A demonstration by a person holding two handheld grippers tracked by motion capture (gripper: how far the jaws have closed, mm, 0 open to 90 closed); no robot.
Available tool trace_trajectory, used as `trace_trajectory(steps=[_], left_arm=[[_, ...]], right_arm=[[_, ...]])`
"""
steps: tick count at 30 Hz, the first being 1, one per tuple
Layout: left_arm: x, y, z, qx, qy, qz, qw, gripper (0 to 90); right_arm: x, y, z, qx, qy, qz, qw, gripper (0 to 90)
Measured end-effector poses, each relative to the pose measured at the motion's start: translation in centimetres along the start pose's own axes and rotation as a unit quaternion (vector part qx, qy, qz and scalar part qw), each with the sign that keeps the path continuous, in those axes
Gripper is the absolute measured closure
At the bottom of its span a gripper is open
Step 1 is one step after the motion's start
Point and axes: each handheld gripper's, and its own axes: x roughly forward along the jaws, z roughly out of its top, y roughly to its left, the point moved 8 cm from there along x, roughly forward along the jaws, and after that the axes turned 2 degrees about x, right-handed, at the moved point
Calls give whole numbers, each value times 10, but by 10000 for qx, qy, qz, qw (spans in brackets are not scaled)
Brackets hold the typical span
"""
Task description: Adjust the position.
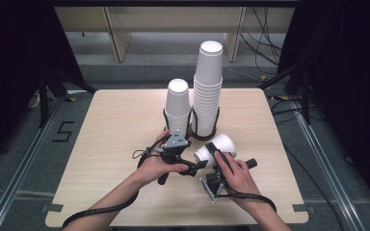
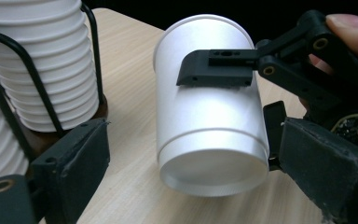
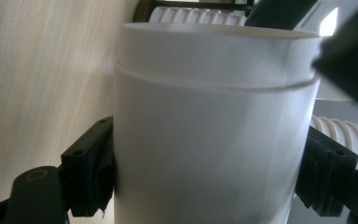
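A single white paper cup [image 1: 221,143] lies tilted on its side above the table, and my right gripper [image 1: 218,155] is shut on it. In the right gripper view the cup [image 3: 214,93] stands between the two black jaws of that gripper [image 3: 209,158], pads pressed on both sides. In the left gripper view the cup's [image 2: 209,116] base faces the camera. My left gripper [image 2: 196,140] stands open around that base, with a clear gap at the left jaw. In the high view the left gripper [image 1: 200,165] sits just left of the cup's base.
Two stacks of white cups stand in black wire holders behind the hands: a shorter stack [image 1: 178,103] and a taller stack [image 1: 208,82]. One stack [image 2: 42,60] is close on the left in the left gripper view. The wooden table [image 1: 115,134] has free room at left and right.
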Motion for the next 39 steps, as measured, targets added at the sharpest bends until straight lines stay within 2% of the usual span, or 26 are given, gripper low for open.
trace_trajectory(steps=[1,2,3,5,6,7,11,12,13,15,16,17,18,20,21,22,23,24,26,27,28,30,32,35,36,39], left_arm=[[1,-1,-1,-8,61,15,10000,85],[2,-1,-1,7,53,-15,10000,85],[5,-2,-2,15,127,-31,9999,85],[7,-3,-2,18,99,-50,9999,85],[8,-3,-3,24,122,-30,9999,85],[9,-3,-4,31,193,-41,9998,85],[15,-3,-5,16,190,-48,9998,86],[15,-3,-5,16,190,-48,9998,86],[16,-3,-5,52,248,-43,9997,88],[17,-3,-5,60,263,-72,9996,89],[18,-3,-6,97,273,-17,9996,89],[18,-3,-6,110,312,-1,9995,93],[19,-3,-5,132,283,-15,9995,95],[20,-3,-5,161,295,16,9994,98],[21,-3,-5,158,305,20,9994,103],[21,-4,-6,187,371,-48,9991,107],[21,-4,-6,187,371,-48,9991,111],[22,-3,-6,210,379,18,9991,111],[24,-3,-6,243,388,34,9989,124],[24,-3,-7,239,400,27,9989,124],[25,-3,-7,221,401,15,9990,127],[25,-4,-7,240,430,28,9988,137],[26,-4,-7,276,421,33,9987,140],[28,-4,-6,265,401,-21,9988,144],[27,-3,-7,263,455,-24,9986,145],[28,-4,-6,265,415,-37,9988,153]], right_arm=[[0,-1,3,-146,-57,16,9999,199],[0,-1,3,-146,-57,16,9999,199],[1,-2,5,-166,-121,-83,9998,198],[1,-1,5,-199,-81,-17,9998,199],[0,0,5,-107,-13,-1,9999,199],[1,-2,8,-205,-126,-80,9997,199],[0,-3,11,-265,-129,-52,9996,199],[0,-3,11,-265,-129,-52,9996,199],[0,-2,12,-159,-140,-88,9997,199],[1,-3,15,-224,-223,-79,9995,199],[1,-3,16,-261,-219,-57,9994,198],[0,1,14,-35,-85,-39,9999,198],[1,-5,17,-306,-236,-102,9992,198],[1,-5,17,-287,-228,-102,9993,198],[-1,1,14,19,-31,13,10000,198],[1,-2,17,-111,-167,-86,9998,199],[1,-2,17,-111,-167,-86,9998,199],[2,-5,19,-281,-267,-120,9992,199],[2,-4,20,-347,-249,-62,9991,198],[2,-4,20,-347,-249,-62,9991,198],[0,1,17,-90,-87,17,9999,199],[1,-2,20,-285,-203,-19,9994,198],[2,-4,21,-366,-254,-38,9990,198],[2,-4,21,-364,-270,-76,9989,198],[1,-4,22,-284,-258,-78,9992,198],[1,-4,22,-246,-265,-78,9993,198]])
